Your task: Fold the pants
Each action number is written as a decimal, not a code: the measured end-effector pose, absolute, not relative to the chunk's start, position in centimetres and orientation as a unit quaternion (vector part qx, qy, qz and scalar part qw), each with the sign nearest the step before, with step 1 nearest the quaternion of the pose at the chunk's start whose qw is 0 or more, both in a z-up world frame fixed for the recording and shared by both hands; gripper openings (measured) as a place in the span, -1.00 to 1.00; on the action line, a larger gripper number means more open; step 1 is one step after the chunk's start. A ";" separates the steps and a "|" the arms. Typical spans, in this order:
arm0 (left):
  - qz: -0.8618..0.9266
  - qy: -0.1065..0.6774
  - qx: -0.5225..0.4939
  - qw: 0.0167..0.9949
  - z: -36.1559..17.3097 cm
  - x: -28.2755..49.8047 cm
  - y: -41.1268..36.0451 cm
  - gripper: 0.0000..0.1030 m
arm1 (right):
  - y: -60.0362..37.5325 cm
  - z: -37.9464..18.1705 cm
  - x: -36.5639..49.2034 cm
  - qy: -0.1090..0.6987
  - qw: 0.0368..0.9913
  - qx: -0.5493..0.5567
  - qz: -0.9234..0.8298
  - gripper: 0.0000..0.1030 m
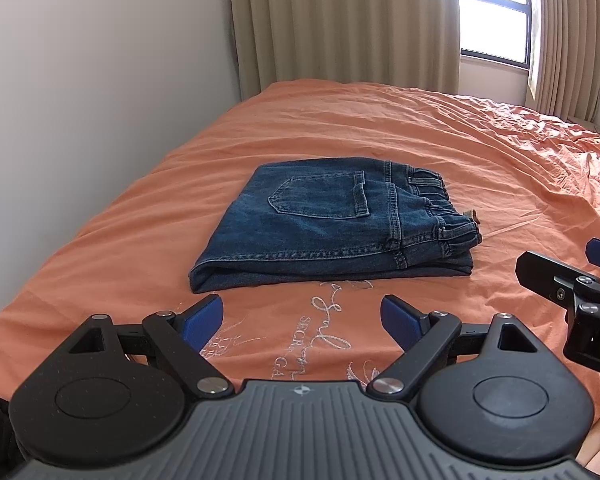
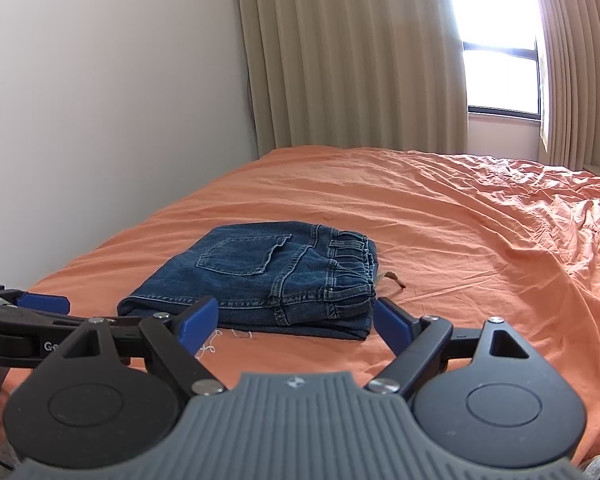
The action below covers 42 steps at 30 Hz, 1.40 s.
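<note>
The blue denim pants [image 1: 332, 224] lie folded into a compact stack on the orange bed sheet [image 1: 380, 128], back pocket up, elastic waistband at the right. They also show in the right wrist view [image 2: 268, 280]. My left gripper [image 1: 302, 320] is open and empty, hovering just short of the stack's near edge. My right gripper [image 2: 296, 320] is open and empty, close to the stack's near edge. The right gripper also shows at the right edge of the left wrist view [image 1: 572, 276]. The left gripper's fingertip [image 2: 44, 302] shows at the left of the right wrist view.
A white wall [image 1: 100, 100] runs along the bed's left side. Beige curtains [image 1: 340, 20] and a bright window [image 1: 492, 20] are behind the bed. A drawstring end [image 2: 392, 280] sticks out beside the waistband. The sheet is wrinkled on the right [image 2: 540, 220].
</note>
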<state>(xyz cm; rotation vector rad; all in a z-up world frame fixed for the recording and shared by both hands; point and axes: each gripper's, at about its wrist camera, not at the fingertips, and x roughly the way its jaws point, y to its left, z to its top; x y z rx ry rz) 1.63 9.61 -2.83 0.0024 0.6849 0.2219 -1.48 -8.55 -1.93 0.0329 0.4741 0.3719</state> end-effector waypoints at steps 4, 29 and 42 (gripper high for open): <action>0.108 0.335 0.001 0.936 -2.8 1.7 9.6 1.00 | -8.5 -1.9 -1.5 0.234 0.955 0.017 0.182 0.58; 0.106 0.334 0.001 0.937 -2.6 1.6 9.4 1.00 | -8.8 -1.6 -1.6 0.239 0.953 0.016 0.186 0.58; 0.109 0.326 0.003 0.939 -2.3 1.7 9.3 1.00 | -8.7 -1.5 -1.9 0.235 0.953 0.012 0.189 0.58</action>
